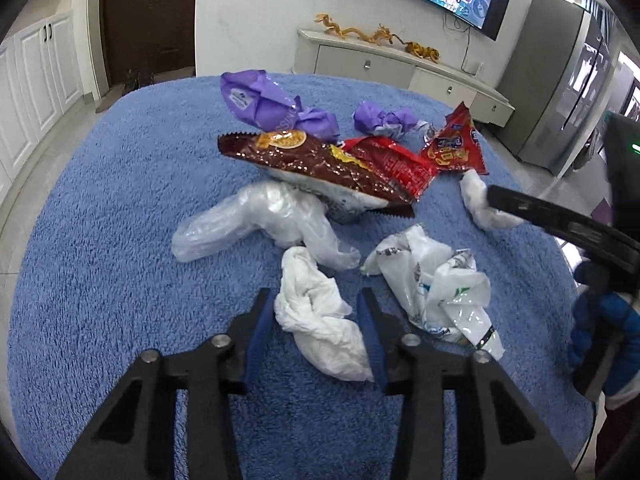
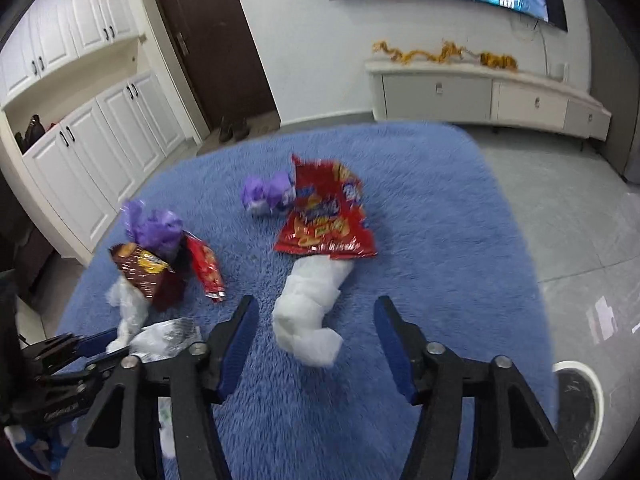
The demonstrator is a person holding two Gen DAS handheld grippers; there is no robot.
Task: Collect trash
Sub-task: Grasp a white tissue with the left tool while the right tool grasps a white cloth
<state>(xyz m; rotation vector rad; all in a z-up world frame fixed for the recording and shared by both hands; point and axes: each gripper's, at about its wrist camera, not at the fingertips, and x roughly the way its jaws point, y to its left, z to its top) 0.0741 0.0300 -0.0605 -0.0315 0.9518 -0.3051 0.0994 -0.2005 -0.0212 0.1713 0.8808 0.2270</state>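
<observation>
Trash lies scattered on a blue shaggy rug [image 1: 120, 200]. My left gripper [image 1: 316, 300] points down at a crumpled white tissue [image 1: 320, 320], and both blue pads touch its sides. Beyond it lie a clear plastic bag [image 1: 248, 220], a printed white bag [image 1: 436, 280], a brown snack wrapper [image 1: 316, 164], a red wrapper [image 1: 392, 164] and two purple wrappers [image 1: 264, 100]. My right gripper [image 2: 316, 308] stands open around a second white tissue [image 2: 308, 312], with rug showing on both sides of it. A red chip bag [image 2: 328, 216] lies over that tissue's far end.
A low white TV cabinet [image 1: 400, 64] stands against the far wall under a television. A grey fridge [image 1: 560, 80] is at the right, white cupboards [image 2: 100, 152] and a dark door [image 2: 212, 40] at the left. A round white-rimmed object [image 2: 580, 408] sits off the rug's near right corner.
</observation>
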